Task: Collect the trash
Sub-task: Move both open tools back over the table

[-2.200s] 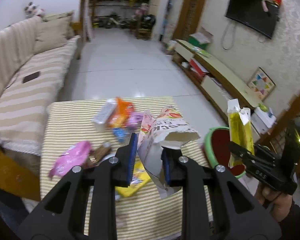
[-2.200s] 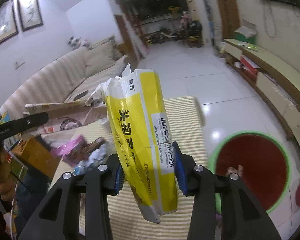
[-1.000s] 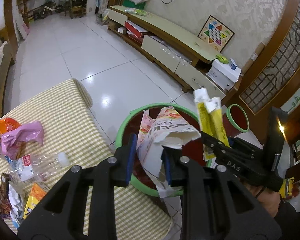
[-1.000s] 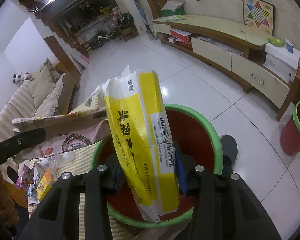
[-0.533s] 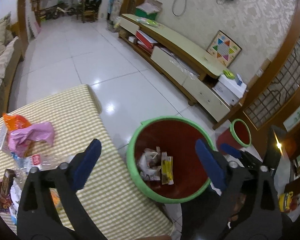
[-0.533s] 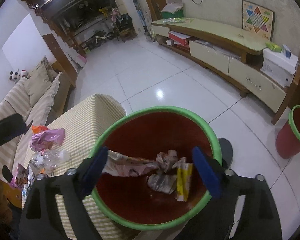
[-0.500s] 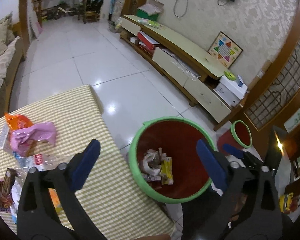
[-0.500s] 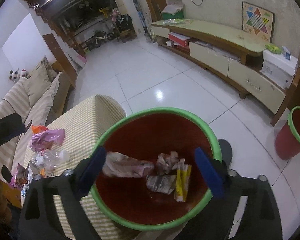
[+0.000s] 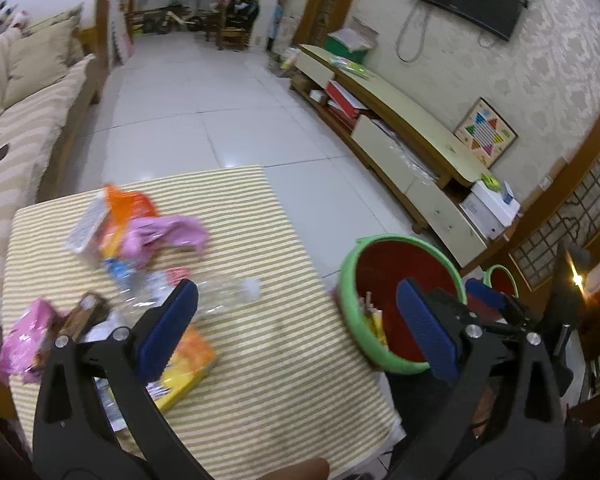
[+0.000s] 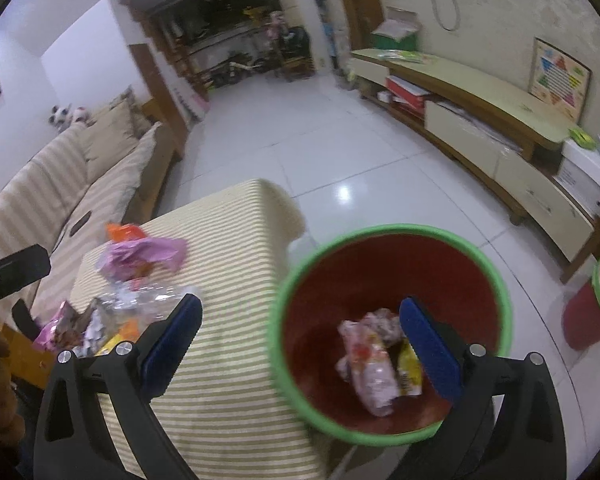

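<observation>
A red bin with a green rim point(image 10: 496, 276) point(image 9: 350, 320) stands by the table's right edge and holds a crumpled pinkish bag point(image 10: 370, 354) and a yellow packet point(image 10: 410, 368). My right gripper point(image 10: 300, 340) hangs open over the bin's near left rim, empty. My left gripper point(image 9: 296, 326) is open and empty above the striped tablecloth point(image 9: 268, 360). Trash lies on the cloth: a pink wrapper point(image 9: 164, 232), an orange packet point(image 9: 120, 204), a clear plastic bottle point(image 9: 216, 292), a yellow packet point(image 9: 188, 364), a pink bag point(image 9: 24, 332).
A second small red bin point(image 10: 592, 304) stands on the tiled floor at the right. A low TV cabinet point(image 9: 400, 140) lines the right wall, a striped sofa point(image 9: 16, 136) the left. Open floor point(image 9: 204, 108) lies beyond the table.
Both grippers let go of their packets, which now lie in the bin. Both have since swung left, away from the bin and back over the table.
</observation>
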`<state>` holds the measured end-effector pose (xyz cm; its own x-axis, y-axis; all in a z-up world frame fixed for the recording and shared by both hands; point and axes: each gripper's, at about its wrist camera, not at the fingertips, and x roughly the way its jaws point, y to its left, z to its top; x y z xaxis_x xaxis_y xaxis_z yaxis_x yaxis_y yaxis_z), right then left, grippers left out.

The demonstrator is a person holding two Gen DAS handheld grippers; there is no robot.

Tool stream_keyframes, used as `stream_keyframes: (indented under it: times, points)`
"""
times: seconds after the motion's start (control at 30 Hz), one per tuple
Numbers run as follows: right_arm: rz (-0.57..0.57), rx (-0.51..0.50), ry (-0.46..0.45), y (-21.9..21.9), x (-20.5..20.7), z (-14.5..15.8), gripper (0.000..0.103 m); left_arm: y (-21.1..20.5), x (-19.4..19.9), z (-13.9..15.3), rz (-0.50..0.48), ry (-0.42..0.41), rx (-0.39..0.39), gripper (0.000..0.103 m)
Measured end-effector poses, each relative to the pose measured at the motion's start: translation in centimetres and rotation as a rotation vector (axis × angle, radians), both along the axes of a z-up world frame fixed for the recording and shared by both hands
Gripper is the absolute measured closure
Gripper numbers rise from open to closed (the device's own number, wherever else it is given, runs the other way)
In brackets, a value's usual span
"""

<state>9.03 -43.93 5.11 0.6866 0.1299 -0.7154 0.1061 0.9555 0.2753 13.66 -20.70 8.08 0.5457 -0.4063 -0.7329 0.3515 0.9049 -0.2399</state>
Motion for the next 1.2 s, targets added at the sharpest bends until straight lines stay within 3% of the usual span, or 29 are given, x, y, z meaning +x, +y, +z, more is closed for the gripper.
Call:
stream_keyframes:
  times: [0.3,0.73,0.93,1.2]
  points:
    - [0.157,-0.033,-0.014,8.8,0.8,1.3,0.007,9.5,-1.9,0.4,0.151,-0.011,-0.014,0.006]
    - [0.329,-0.071,0.028,19.2,1.2,0.6,0.007,22.1,-4.3,-2.0,0.327,0.039,-0.009,0.006]
    - [0.385,-0.083,0.055,22.2,1.6,-0.4,0.007,24.9,-3.9,-3.4,0.339,0.067,0.000,0.006]
    - [0.410,-0.067,0.122,23.7,2.3,-2.8,0.007,25.1,-2.6,-5.1,0.315,0.100,0.061,0.006]
